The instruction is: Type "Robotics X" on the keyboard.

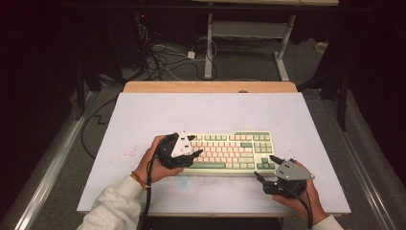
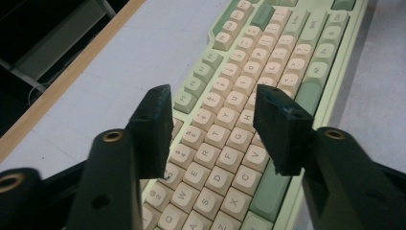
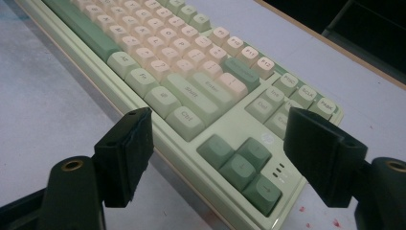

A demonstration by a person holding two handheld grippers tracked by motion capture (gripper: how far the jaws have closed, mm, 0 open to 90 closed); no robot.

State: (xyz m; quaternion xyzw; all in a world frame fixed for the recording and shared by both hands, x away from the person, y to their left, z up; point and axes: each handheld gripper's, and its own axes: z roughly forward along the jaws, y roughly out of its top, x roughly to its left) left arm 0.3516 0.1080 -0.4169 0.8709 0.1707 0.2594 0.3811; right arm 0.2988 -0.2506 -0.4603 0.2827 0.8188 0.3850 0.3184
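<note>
A pale green keyboard (image 1: 230,148) with cream and green keys lies on the white table top (image 1: 201,110), near the front. My left gripper (image 1: 195,145) hovers over the keyboard's left end, held in a hand. In the left gripper view, my left gripper (image 2: 213,96) stands open above the letter keys of the keyboard (image 2: 287,43), gripping nothing. My right gripper (image 1: 265,166) sits by the keyboard's front right corner. In the right gripper view, my right gripper (image 3: 218,115) is open, its jaws either side of the arrow-key corner of the keyboard (image 3: 182,48), with nothing held.
The table's far side has a wooden edge (image 1: 210,86). Behind it, cables (image 1: 163,57) lie on the floor near a white desk frame (image 1: 249,33). Faint red specks (image 1: 127,154) mark the white top left of the keyboard.
</note>
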